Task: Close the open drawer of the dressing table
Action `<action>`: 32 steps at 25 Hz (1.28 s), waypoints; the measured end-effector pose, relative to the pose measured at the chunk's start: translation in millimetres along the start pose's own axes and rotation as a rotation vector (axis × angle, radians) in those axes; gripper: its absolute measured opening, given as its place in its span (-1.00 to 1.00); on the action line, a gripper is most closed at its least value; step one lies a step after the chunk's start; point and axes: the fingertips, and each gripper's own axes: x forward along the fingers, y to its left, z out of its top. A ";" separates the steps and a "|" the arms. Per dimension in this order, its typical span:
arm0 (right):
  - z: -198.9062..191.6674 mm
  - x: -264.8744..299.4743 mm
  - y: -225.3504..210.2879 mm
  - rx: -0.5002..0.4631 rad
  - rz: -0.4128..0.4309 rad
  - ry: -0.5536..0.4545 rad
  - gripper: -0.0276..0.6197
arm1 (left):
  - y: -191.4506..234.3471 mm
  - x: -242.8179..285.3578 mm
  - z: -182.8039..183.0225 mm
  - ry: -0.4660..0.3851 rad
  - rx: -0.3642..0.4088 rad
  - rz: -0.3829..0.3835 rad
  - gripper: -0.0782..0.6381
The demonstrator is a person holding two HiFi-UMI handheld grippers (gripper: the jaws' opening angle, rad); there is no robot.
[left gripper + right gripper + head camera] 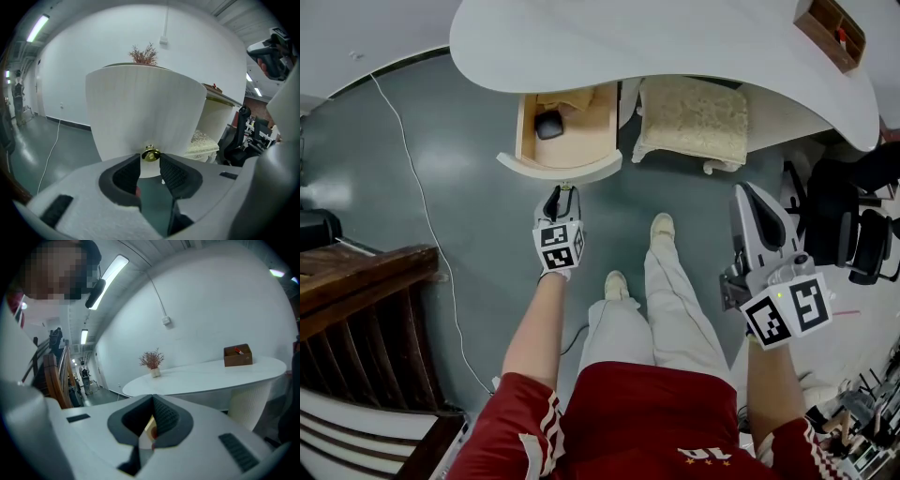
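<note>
The left hand-held gripper [561,192] seems pinched on the small brass knob [150,153] of the open white curved-front drawer [562,171], which is probably rigid and easy-sliding, so push there. The right hand-held gripper [752,194] is clenched, empty.

Head cam looks steeply down over the person [647,412] at the bench [675,37] and its open drawer [562,171]. Left claw [150,171] cam is jammed right up at the drawer's knob [150,153], facing the front. Right claw [151,425] cam hangs further back, looking across the benchtop; head cam shares its brown box [238,356]

The tabletop [656,42] hides the rear of the open drawer [581,142].
</note>
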 end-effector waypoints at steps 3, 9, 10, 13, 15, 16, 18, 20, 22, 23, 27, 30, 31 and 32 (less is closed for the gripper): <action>-4.4 1.5 0.2 0.017 0.002 0.001 -0.90 | -0.8 -0.4 7.2 -0.011 0.032 0.004 -0.48; -10.4 0.5 -6.7 0.054 -0.007 -0.006 -0.90 | -1.4 0.2 11.3 -0.008 0.058 0.011 -0.50; -11.6 -0.3 -7.8 0.062 -0.009 -0.006 -0.90 | -1.4 -0.1 11.0 -0.007 0.062 0.013 -0.50; -15.1 -0.2 -11.4 0.069 -0.015 -0.009 -0.90 | -0.5 1.3 11.6 -0.003 0.062 0.020 -0.50; -16.6 0.4 -14.6 0.067 -0.018 -0.013 -0.90 | 1.7 1.9 11.5 0.000 0.057 0.027 -0.50; -16.9 -0.2 -16.8 0.065 -0.021 -0.016 -0.90 | 2.2 1.5 11.0 0.004 0.057 0.030 -0.50; -17.7 -1.5 -23.1 0.060 -0.028 -0.017 -0.90 | 1.7 1.8 10.7 0.010 0.060 0.032 -0.50; -19.9 -0.5 -29.0 0.049 -0.033 -0.015 -0.90 | 2.0 3.3 12.5 0.014 0.064 0.034 -0.50; -21.6 1.9 -33.5 0.038 -0.037 -0.014 -0.90 | 2.8 5.4 14.9 0.014 0.065 0.037 -0.50; -22.1 3.2 -35.7 0.035 -0.039 -0.014 -0.90 | 2.7 7.1 16.3 0.012 0.065 0.038 -0.50; -25.0 10.9 -39.4 0.029 -0.035 -0.014 -0.90 | 4.9 14.1 22.9 0.002 0.069 0.040 -0.49; -25.5 16.5 -40.8 0.016 -0.027 -0.019 -0.90 | 7.0 20.0 28.9 -0.008 0.074 0.044 -0.49; -25.6 18.4 -41.8 0.011 -0.025 -0.023 -0.90 | 7.6 22.4 31.1 -0.014 0.075 0.047 -0.49; -26.1 20.4 -42.9 0.007 -0.024 -0.027 -0.90 | 8.1 24.8 33.1 -0.020 0.076 0.050 -0.49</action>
